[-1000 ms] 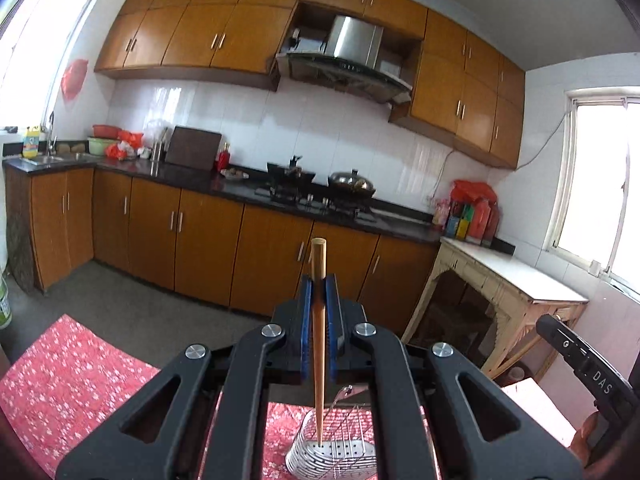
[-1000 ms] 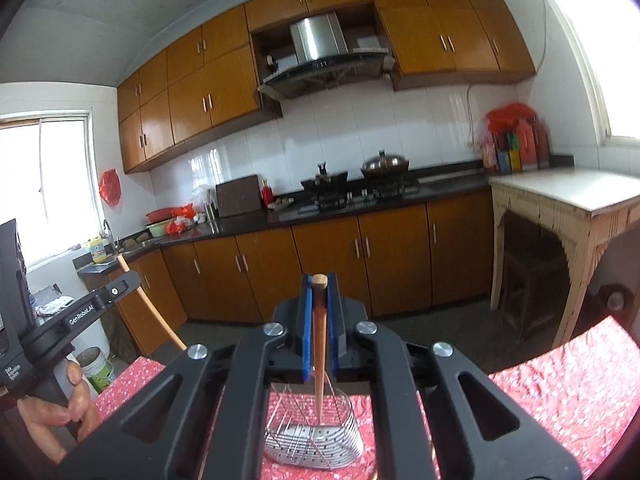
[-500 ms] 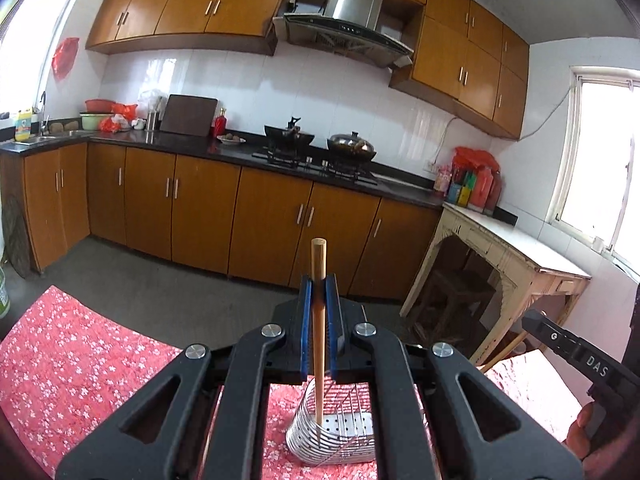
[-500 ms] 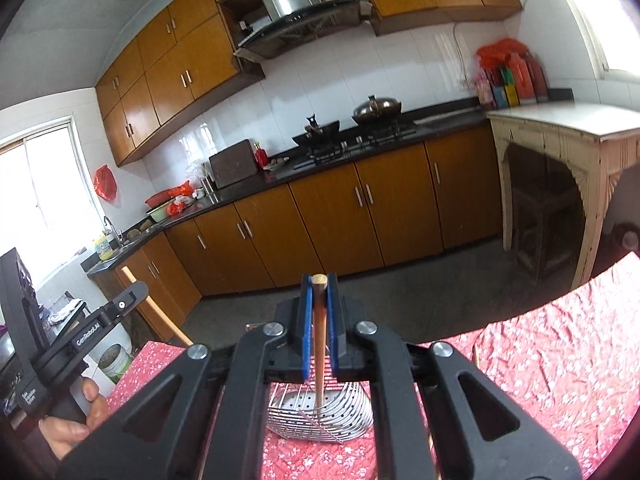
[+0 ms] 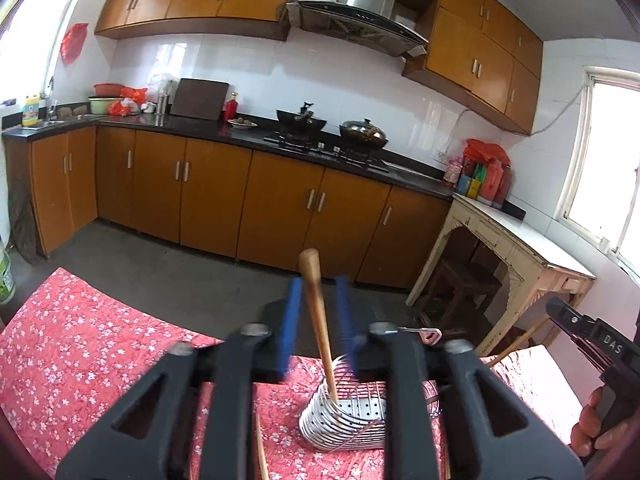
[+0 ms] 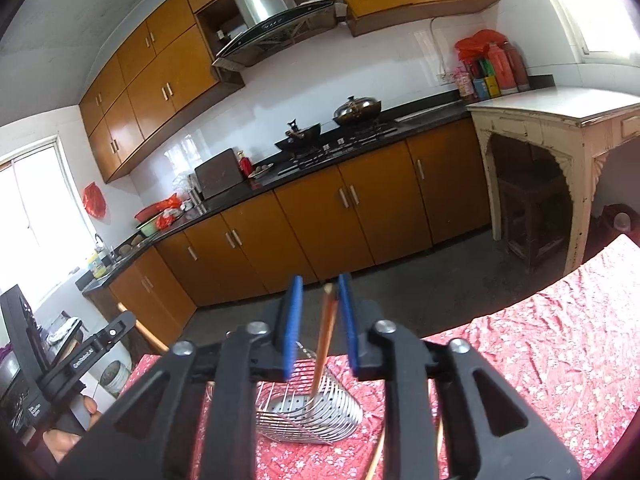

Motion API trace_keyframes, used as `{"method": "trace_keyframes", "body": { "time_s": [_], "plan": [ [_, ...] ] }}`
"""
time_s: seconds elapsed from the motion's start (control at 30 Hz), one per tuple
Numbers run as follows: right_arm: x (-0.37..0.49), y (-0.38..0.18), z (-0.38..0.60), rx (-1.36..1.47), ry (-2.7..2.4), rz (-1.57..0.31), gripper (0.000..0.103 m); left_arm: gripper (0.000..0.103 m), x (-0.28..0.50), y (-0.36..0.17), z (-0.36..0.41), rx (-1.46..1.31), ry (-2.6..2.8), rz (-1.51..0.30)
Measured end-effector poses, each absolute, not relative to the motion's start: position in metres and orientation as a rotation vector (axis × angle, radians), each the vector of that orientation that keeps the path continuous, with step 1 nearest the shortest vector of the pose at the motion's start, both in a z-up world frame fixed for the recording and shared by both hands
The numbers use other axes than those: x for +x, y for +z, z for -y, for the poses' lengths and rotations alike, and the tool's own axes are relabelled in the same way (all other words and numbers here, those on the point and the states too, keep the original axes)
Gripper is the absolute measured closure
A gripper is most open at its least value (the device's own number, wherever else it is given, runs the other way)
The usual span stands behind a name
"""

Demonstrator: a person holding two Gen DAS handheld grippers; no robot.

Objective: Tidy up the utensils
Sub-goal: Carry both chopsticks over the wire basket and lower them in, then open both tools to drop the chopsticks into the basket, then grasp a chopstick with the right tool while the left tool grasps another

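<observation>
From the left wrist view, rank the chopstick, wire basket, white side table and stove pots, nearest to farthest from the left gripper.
1. Chopstick, between the opening jaws of the left gripper.
2. Wire basket, just below.
3. White side table, right.
4. Stove pots, far counter.

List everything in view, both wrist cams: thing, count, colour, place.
wooden sticks: 2, brown, one between each claw's opening pads, lower ends in the holder
utensil holder: 1, silver wire, on the cloth
tablecloth: 1, red floral, on the near table
base cabinets: orange-brown, under the black counter
wok: 1, black, on the hob
lidded pan: 1, steel, on the hob
range hood: 1, steel, above the hob
side table: 1, cream, right of the cabinets
left claw: blue pads, black frame
right claw: same
</observation>
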State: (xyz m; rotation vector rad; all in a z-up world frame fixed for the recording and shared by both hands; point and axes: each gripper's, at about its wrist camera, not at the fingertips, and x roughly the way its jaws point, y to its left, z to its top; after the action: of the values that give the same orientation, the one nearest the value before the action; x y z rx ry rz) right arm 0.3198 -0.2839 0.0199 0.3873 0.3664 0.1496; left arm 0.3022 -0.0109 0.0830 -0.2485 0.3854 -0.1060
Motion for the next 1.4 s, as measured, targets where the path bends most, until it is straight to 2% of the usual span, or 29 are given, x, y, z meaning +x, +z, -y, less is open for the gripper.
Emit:
{"method": "trace_keyframes", "body": {
  "time_s": [0.03,0.33,0.5,0.67,0.93,1.23,1.27,1.4],
  "plan": [
    [0.317,0.021,0.286,0.389,0.144,-0.359,0.074,0.059,0.299,0.086,0.008,-0.253,-0.095,-0.371],
    [0.282,0.028,0.306,0.376,0.094,-0.314,0.073,0.057,0.277,0.105,-0.01,-0.257,-0.055,-0.313],
    [0.259,0.007,0.325,0.364,0.04,-0.372,0.072,0.056,0.257,0.098,-0.025,-0.204,-0.017,-0.303],
    [0.247,-0.048,0.337,0.322,-0.018,-0.528,0.072,0.056,0.244,0.06,-0.046,-0.175,0.021,-0.392],
    [0.238,-0.145,0.332,0.259,-0.045,-0.785,0.072,0.056,0.23,-0.03,-0.073,-0.126,0.066,-0.61],
    [0.24,-0.18,0.306,0.159,-0.06,-0.854,0.072,0.056,0.217,-0.068,-0.07,-0.119,0.023,-0.716],
    [0.24,-0.183,0.303,0.139,-0.071,-0.86,0.073,0.056,0.217,-0.07,-0.069,-0.121,0.017,-0.726],
    [0.238,-0.186,0.303,0.11,-0.112,-0.852,0.095,0.056,0.217,-0.078,-0.064,-0.113,0.0,-0.753]
  ]
}}
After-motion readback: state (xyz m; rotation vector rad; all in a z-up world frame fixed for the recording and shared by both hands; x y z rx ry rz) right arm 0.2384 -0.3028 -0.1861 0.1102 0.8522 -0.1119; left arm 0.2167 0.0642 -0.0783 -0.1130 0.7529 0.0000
